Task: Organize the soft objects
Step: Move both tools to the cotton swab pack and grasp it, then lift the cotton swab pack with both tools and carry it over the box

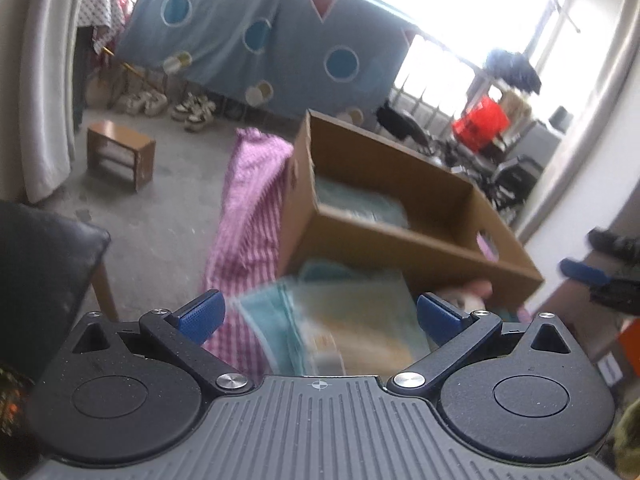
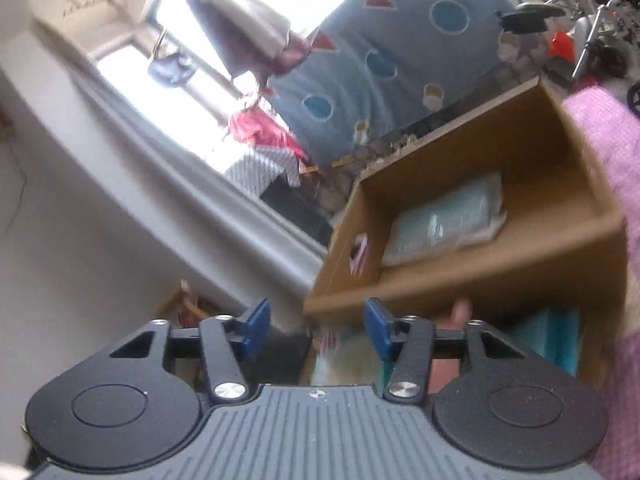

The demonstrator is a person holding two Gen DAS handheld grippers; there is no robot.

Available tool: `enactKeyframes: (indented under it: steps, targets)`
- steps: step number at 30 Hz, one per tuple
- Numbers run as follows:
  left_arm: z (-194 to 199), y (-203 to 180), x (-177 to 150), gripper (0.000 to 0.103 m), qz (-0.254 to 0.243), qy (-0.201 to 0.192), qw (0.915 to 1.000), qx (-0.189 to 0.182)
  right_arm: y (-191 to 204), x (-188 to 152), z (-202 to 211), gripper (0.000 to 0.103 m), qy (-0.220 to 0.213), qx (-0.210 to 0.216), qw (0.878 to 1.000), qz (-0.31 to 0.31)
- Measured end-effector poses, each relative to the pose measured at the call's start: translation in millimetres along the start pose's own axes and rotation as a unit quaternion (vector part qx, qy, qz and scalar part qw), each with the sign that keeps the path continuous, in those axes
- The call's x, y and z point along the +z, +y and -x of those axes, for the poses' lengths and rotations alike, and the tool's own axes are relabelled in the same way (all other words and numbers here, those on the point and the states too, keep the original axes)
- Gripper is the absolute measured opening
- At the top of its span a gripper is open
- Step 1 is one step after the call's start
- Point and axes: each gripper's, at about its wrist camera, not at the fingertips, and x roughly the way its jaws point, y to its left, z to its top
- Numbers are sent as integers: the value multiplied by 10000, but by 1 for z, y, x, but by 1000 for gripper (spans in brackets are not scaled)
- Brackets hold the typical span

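Note:
A brown cardboard box [image 1: 404, 240] stands on a pink striped cloth [image 1: 248, 224], with a pale teal folded towel [image 1: 360, 204] inside. My left gripper [image 1: 318, 314] is open, its blue pads [image 1: 200, 316] either side of a blurred stack of folded teal and beige towels [image 1: 352, 320] in front of the box. In the right wrist view the box [image 2: 500, 280] appears tilted, with the teal towel [image 2: 444, 220] inside. My right gripper [image 2: 316, 330] is open and empty near the box's front edge. The other gripper [image 1: 588, 272] shows at the far right of the left wrist view.
A dark chair [image 1: 44, 276] stands at the left, a small wooden stool [image 1: 120, 154] on the grey floor beyond. A blue quilt with circles [image 1: 264, 40] hangs at the back, shoes [image 1: 192, 110] beneath it. Clutter and a red bucket [image 1: 480, 122] are by the window.

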Motion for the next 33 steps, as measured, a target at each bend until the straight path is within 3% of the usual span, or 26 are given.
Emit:
enactKeyframes:
  steps: [4, 5, 7, 9, 13, 20, 28, 33]
  targets:
    - [-9, -8, -16, 93, -158, 290, 9994, -88, 0, -40, -36, 33, 347, -159, 9992, -68]
    - [-13, -10, -19, 92, -201, 384, 9990, -104, 0, -46, -45, 32, 461, -237, 9986, -130]
    - [-18, -13, -26, 77, -271, 492, 9983, -151, 0, -53, -64, 30, 628, -454, 9969, -147]
    - [-24, -15, -30, 73, -351, 592, 9975, -131, 1, -59, -79, 29, 808, -563, 9950, -137]
    - [-36, -13, -33, 72, -368, 838, 9958, -15, 7, -65, -104, 29, 979, -1110, 9889, 108]
    - [-49, -3, -34, 72, -157, 1146, 9930, -256, 7, -71, -117, 32, 1012, -1534, 9829, 97]
    - [-50, -8, -31, 70, -131, 1102, 9922, -568, 6, -75, -119, 32, 1166, -1280, 9849, 1]
    - [-42, -7, -32, 67, -95, 1163, 9907, -693, 9, -77, -112, 33, 1197, -1575, 9802, 92]
